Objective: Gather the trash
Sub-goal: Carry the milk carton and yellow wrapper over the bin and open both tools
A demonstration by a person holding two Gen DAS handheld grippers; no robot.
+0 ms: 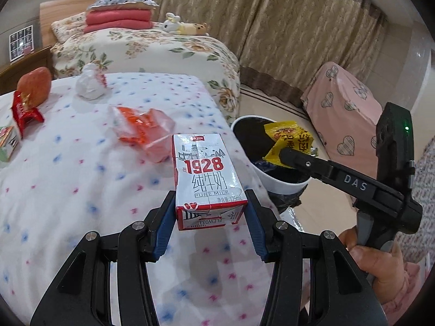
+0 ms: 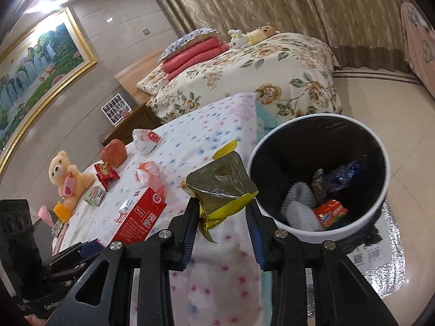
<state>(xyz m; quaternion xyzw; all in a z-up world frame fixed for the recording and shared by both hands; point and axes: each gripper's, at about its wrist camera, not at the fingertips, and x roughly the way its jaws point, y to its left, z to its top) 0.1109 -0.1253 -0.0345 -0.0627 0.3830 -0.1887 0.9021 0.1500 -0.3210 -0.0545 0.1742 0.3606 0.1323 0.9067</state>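
The bin [image 2: 320, 168] stands on the floor just beside the bed's [image 2: 217, 125] corner, its mouth open and unblocked from above; trash lies only at its bottom. Beyond the bin the floor [image 2: 367, 92] is bare. Wrappers [image 1: 144, 133] clutter the bed left of the bin.

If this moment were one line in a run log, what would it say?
left gripper: holds milk carton | right gripper: holds yellow snack wrapper | bin: beside bed, holds trash | bed: wrappers left
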